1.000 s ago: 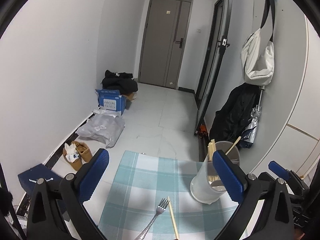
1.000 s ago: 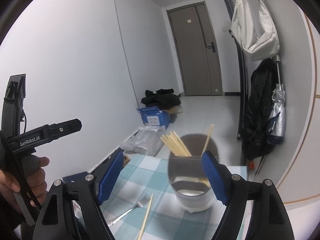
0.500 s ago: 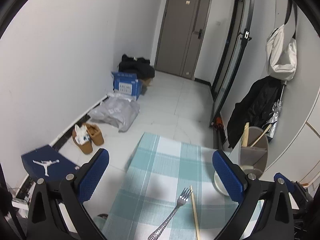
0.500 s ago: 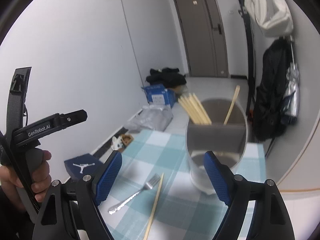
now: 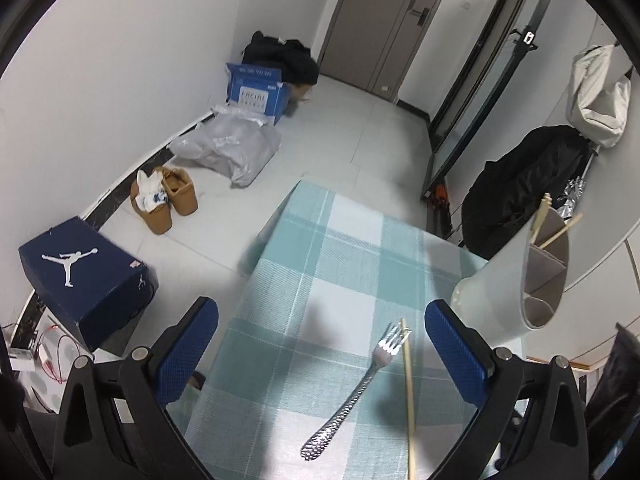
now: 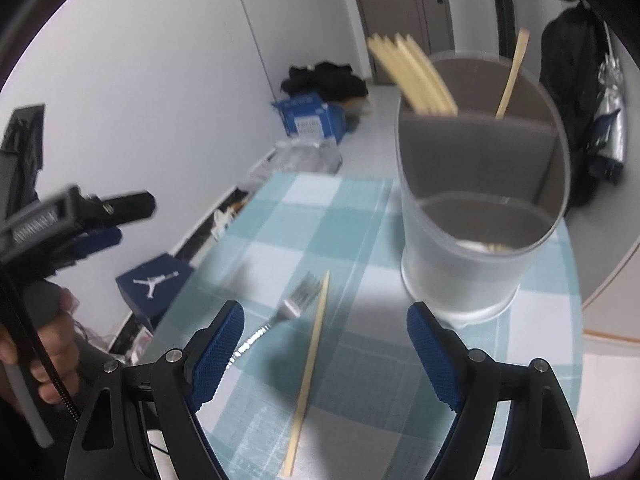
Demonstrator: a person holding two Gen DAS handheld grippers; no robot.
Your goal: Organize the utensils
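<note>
A metal fork (image 5: 356, 392) (image 6: 296, 304) and a single wooden chopstick (image 5: 408, 396) (image 6: 310, 356) lie side by side on the teal checked tablecloth (image 5: 320, 280). A frosted divided utensil holder (image 5: 508, 280) (image 6: 476, 216) stands to their right, with several chopsticks (image 6: 412, 76) in its back compartments. My left gripper (image 5: 322, 340) is open and empty above the cloth, left of the fork. My right gripper (image 6: 326, 340) is open and empty, hovering over the fork and chopstick. The left gripper also shows at the left of the right wrist view (image 6: 80, 216).
The table's far and left edges (image 5: 276, 216) drop to a tiled floor with a dark blue shoebox (image 5: 84, 280), brown shoes (image 5: 164, 200), a grey bag (image 5: 228, 148) and a blue box (image 5: 256, 92). A black coat (image 5: 524, 184) hangs by the right wall.
Both grippers have tilted downward and moved closer to the table. The fork and chopstick now lie between the right gripper's fingers in view. Nothing was taken hold of.
</note>
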